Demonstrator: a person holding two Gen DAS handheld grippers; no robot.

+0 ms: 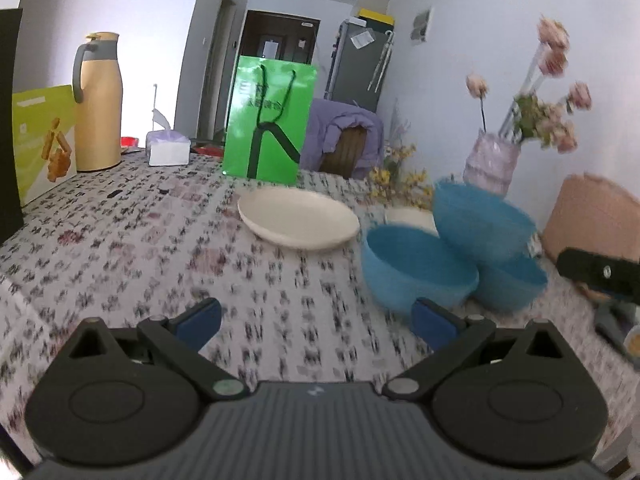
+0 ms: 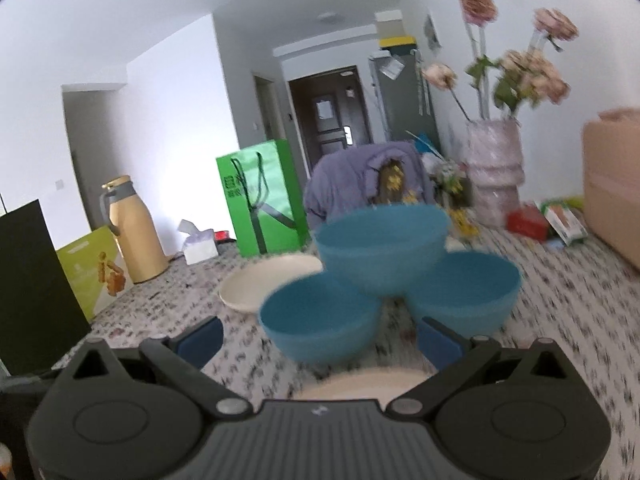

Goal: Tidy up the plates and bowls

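Note:
Three blue bowls stand on the patterned tablecloth: a near one [image 1: 416,268] [image 2: 320,320], a right one [image 1: 512,280] [image 2: 468,292], and a third [image 1: 480,220] [image 2: 382,240] resting tilted on top of both. A cream plate [image 1: 298,218] [image 2: 268,284] lies to their left. A second cream plate [image 2: 364,386] lies just under my right gripper. A small white dish [image 1: 412,218] sits behind the bowls. My left gripper [image 1: 316,322] is open and empty, left of the near bowl. My right gripper [image 2: 320,340] is open, in front of the near bowl.
A green paper bag [image 1: 268,120], a tissue box [image 1: 168,148], a yellow thermos [image 1: 98,104] and a snack box [image 1: 40,140] line the far and left sides. A flower vase [image 1: 492,160] and a pink box [image 1: 596,220] stand at the right.

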